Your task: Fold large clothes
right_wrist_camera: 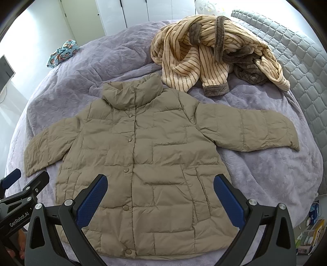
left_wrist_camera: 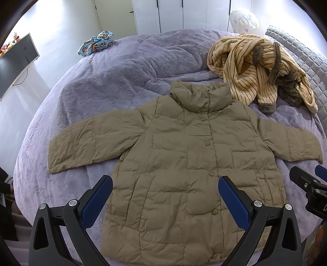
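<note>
A khaki quilted puffer jacket [left_wrist_camera: 184, 155] [right_wrist_camera: 143, 155] lies flat and face up on the lilac bed cover, snaps closed, both sleeves spread out to the sides. My left gripper [left_wrist_camera: 165, 184] hovers open above the jacket's lower left part, its blue pads wide apart and empty. My right gripper [right_wrist_camera: 160, 184] hovers open above the lower right part, also empty. Each gripper shows at the edge of the other's view: the right gripper [left_wrist_camera: 306, 178] at the right edge, the left gripper [right_wrist_camera: 24, 180] at the lower left.
A cream striped fleece robe [left_wrist_camera: 257, 67] [right_wrist_camera: 210, 55] lies crumpled just beyond the jacket's collar. A blue patterned cloth [left_wrist_camera: 96, 43] [right_wrist_camera: 61, 53] sits at the bed's far left. A grey quilted headboard [right_wrist_camera: 296, 61] runs along the right. White wardrobe doors [left_wrist_camera: 179, 14] stand behind. The lilac cover [left_wrist_camera: 122, 71] is rumpled.
</note>
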A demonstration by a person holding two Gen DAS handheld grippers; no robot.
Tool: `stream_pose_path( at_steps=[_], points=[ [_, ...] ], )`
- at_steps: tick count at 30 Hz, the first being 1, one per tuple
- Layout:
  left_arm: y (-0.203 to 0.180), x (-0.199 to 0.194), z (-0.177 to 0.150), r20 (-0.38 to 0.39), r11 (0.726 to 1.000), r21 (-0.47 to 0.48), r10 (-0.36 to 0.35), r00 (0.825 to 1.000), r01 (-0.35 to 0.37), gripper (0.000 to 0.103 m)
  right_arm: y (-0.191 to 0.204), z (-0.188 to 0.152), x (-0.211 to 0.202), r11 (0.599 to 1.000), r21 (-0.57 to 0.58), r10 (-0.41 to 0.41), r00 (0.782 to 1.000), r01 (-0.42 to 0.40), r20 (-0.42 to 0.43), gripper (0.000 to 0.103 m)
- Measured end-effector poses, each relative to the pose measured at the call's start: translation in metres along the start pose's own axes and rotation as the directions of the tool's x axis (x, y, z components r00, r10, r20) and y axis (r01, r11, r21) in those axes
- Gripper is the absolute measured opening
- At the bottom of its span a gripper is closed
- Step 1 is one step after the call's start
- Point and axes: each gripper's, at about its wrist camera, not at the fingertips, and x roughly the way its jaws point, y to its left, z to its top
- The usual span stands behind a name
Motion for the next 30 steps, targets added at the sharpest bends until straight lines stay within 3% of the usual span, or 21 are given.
stream_pose_path(
  at_steps=[30],
  points=[
    [0.0007, -0.0010, 0.0032, -0.005, 1.000, -0.005, -0.001, 1.000, 0.001, 0.103, 0.0004, 0.0001, 0.0002, 1.000, -0.001, 0.000, 1.000, 0.000, 0.000, 0.103]
  ],
)
